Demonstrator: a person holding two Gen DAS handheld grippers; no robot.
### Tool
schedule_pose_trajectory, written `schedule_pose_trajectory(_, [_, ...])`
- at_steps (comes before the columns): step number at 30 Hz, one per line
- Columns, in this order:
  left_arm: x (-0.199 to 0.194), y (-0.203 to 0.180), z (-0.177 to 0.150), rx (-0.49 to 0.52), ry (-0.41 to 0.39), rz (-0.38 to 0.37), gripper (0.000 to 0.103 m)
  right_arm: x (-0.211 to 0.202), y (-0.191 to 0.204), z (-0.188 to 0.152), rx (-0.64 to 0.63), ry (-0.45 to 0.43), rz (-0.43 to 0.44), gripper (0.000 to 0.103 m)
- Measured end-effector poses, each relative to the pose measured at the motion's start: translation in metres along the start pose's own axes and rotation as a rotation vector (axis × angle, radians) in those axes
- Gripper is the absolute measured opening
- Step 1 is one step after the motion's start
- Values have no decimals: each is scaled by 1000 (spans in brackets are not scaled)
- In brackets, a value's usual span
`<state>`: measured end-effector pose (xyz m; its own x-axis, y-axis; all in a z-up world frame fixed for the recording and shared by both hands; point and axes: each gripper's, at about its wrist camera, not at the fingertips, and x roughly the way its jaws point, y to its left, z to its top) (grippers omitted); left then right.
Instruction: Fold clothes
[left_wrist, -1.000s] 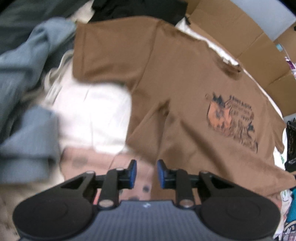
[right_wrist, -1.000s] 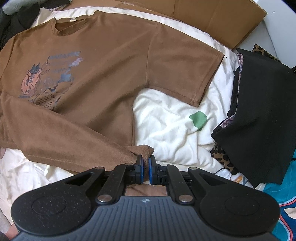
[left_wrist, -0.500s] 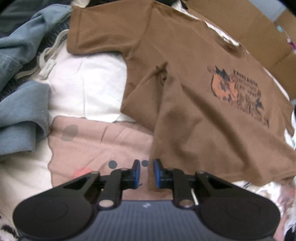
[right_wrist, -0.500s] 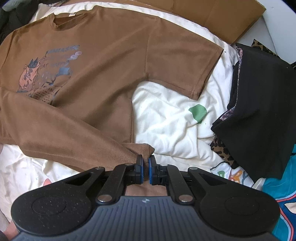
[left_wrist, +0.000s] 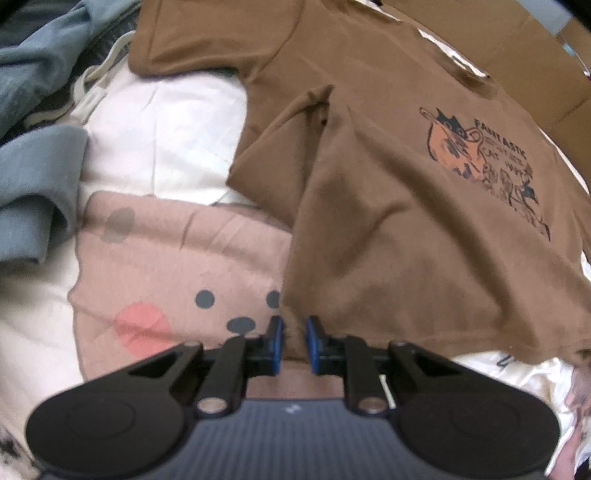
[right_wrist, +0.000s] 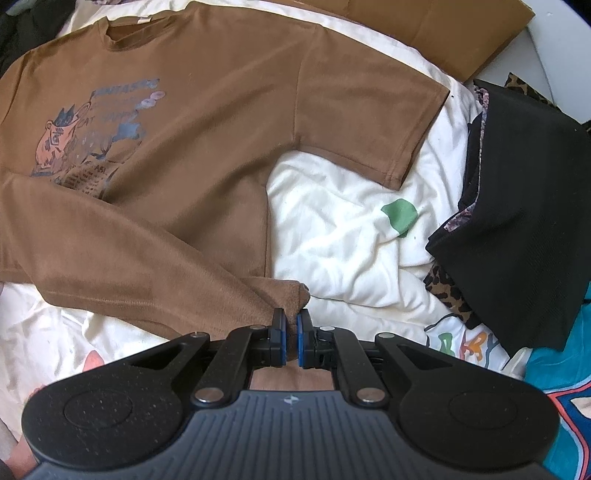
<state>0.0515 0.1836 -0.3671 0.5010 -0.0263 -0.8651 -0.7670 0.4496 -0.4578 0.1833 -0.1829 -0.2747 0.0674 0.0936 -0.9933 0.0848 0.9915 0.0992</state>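
A brown T-shirt (left_wrist: 388, 192) with a cat print lies chest-up on pale bedding, its lower part drawn up in a loose fold. In the left wrist view, my left gripper (left_wrist: 294, 332) is shut on the shirt's lower left hem corner, with brown cloth between the blue pads. The right wrist view shows the same T-shirt (right_wrist: 207, 122), its short sleeve (right_wrist: 384, 122) spread flat. My right gripper (right_wrist: 290, 332) is shut on the bunched lower right hem corner (right_wrist: 291, 291).
Blue-grey garments (left_wrist: 33, 177) are heaped at the left. A pink sheet print with a face (left_wrist: 177, 266) lies under the left gripper. A black garment pile (right_wrist: 517, 206) over leopard-print cloth sits at the right. Cardboard (right_wrist: 424, 26) lines the far edge. White bedding (right_wrist: 332, 229) lies between.
My left gripper has come down to the shirt's hem corner and its fingers have narrowed onto the cloth. The right gripper has kept hold of its corner and pulled back slightly.
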Motion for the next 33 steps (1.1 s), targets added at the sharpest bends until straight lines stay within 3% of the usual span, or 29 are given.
schedule_pose_trajectory(10, [-3,5,-1,-54,9,-8,17,-10,-6,-17,108,-16,27,4])
schedule_pose_trajectory(16, [-8,3,5,-32,34,5,6,-16,-10,-27,173,-26,44,4])
schedule_pose_trajectory(20, [-18,-4,7,-5,39,19,5,-28,-5,-32,176,-38,44,4])
schedule_pose_trajectory(29, [-108,-14,20,59,-11,-17,5,-70,-2,-33,170,-55,57,4])
schedule_pose_trajectory(33, [-129,-24,27,82,-42,-25,5,-91,-12,-45,140,-73,77,4])
